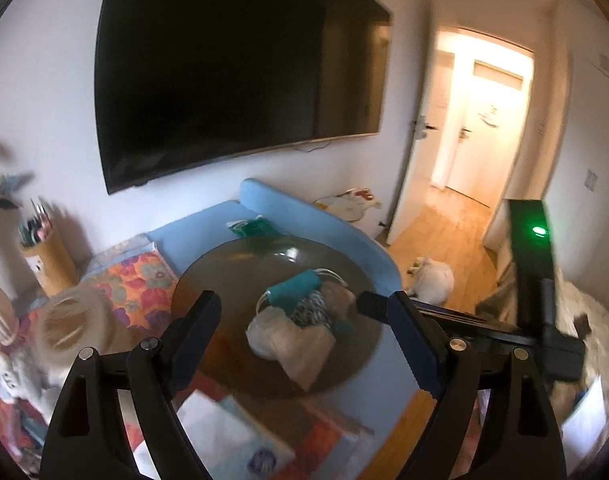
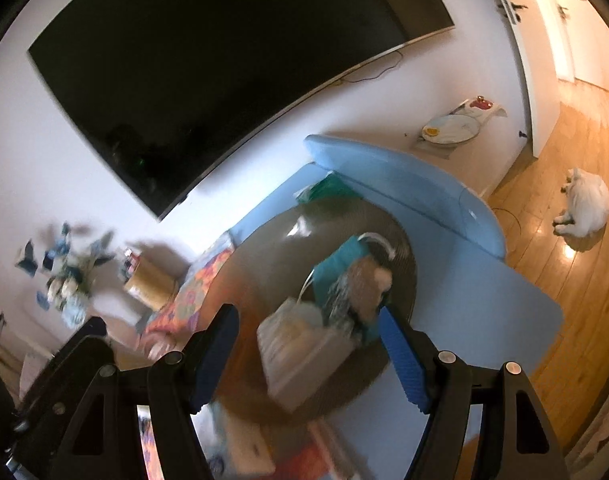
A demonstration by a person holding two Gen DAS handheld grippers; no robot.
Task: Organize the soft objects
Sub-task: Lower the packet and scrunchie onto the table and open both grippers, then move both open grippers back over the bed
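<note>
A pile of soft cloth items (image 1: pixel 304 312) lies in a white wire basket on a round brown tray (image 1: pixel 224 280): a teal piece, a zebra-striped one, a beige one and a white bundle in front. The pile also shows in the right wrist view (image 2: pixel 332 300), blurred. My left gripper (image 1: pixel 300 320) is open and empty, above and in front of the pile. My right gripper (image 2: pixel 308 332) is open and empty, also above the pile; its body (image 1: pixel 544 320) shows at the right of the left wrist view.
The tray sits on a light blue surface (image 1: pixel 208 228) under a wall TV (image 1: pixel 232 72). A green packet (image 1: pixel 256 228) lies behind the tray. A flowered cushion (image 1: pixel 136 280), a pale ribbed lampshade (image 1: pixel 70 320) and a pencil holder (image 1: pixel 48 256) are left. A white dog (image 2: pixel 584 208) lies on the wood floor.
</note>
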